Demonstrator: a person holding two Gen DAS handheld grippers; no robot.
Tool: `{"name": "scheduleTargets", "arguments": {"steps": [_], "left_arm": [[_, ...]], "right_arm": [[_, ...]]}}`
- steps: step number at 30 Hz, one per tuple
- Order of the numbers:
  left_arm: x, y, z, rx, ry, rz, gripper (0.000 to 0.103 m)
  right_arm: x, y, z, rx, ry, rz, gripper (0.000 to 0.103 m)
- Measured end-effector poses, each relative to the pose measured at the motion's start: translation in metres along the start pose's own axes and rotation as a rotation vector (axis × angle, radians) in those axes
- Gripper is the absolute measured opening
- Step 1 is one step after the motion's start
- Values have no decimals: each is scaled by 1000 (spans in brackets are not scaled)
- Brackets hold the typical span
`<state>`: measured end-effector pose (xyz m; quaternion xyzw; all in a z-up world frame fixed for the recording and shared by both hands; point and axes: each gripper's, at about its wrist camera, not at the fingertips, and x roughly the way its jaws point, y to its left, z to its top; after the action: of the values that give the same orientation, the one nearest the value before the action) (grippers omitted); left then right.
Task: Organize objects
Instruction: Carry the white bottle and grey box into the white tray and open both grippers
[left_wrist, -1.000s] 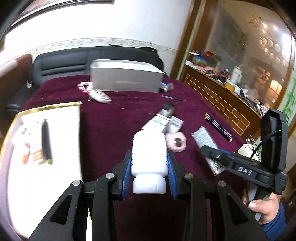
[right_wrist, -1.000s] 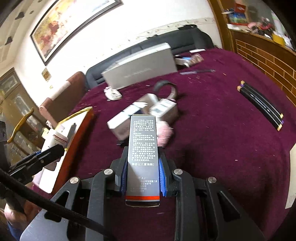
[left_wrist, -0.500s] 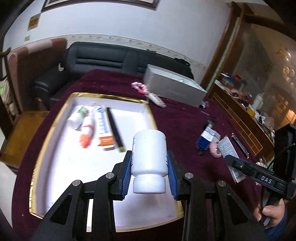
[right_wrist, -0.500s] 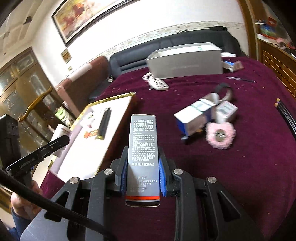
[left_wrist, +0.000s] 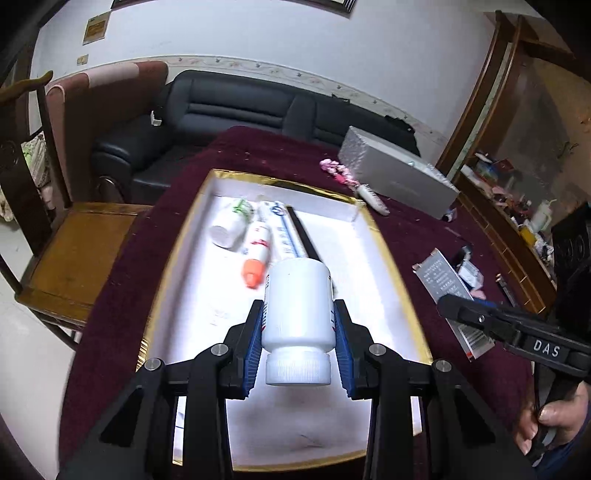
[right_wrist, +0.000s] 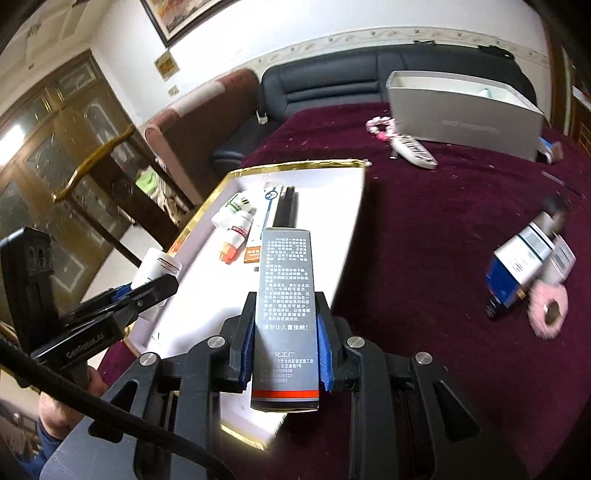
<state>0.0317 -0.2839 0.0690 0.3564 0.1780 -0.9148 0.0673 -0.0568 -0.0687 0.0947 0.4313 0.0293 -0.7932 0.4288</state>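
- Where the left wrist view begins, the left gripper (left_wrist: 297, 347) has its ribbed blue pads (left_wrist: 254, 345) pressed on both sides of a smooth white plastic bottle (left_wrist: 297, 306); the jaws stand only as wide as the bottle body, and its ridged cap (left_wrist: 297, 367) points back toward the camera.
- The bottle hangs above the near half of the tray (left_wrist: 384, 254), apart from its floor.
- The right gripper (right_wrist: 286, 341) is closed on a flat grey carton (right_wrist: 286, 295) printed with white text and a red band at its near end; the blue pads (right_wrist: 325, 354) clamp its long edges.
- The carton juts forward over the tray's right-hand rim.
- The tray is rectangular and shallow, with a white interior and a shiny gold rim.
- It holds a white bottle with a green label (left_wrist: 231, 223), a white tube with an orange cap (left_wrist: 256, 254), a long white box (left_wrist: 282, 232) and a slim black bar (left_wrist: 306, 240), lying side by side at its far end.
- On the dark red velvety cloth (right_wrist: 424, 240) lie a blue-and-white box (right_wrist: 517, 266) and a fuzzy pink ring (right_wrist: 548, 312), well apart from the tray.
- Farther off stands a long grey box (right_wrist: 461, 114).
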Motion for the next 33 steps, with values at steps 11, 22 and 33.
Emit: {"name": "scheduleTargets", "arguments": {"steps": [11,22,33], "left_arm": [[32,39,30,22,120,68,30],[72,51,41,22,234,92,30],[91,49,51,31,281,121,30]], "right_arm": [[59,8,50,-10,92,-81,25],[116,5,85,-8,175,-157,25],[152,-10,101,41,233,-199,25]]}}
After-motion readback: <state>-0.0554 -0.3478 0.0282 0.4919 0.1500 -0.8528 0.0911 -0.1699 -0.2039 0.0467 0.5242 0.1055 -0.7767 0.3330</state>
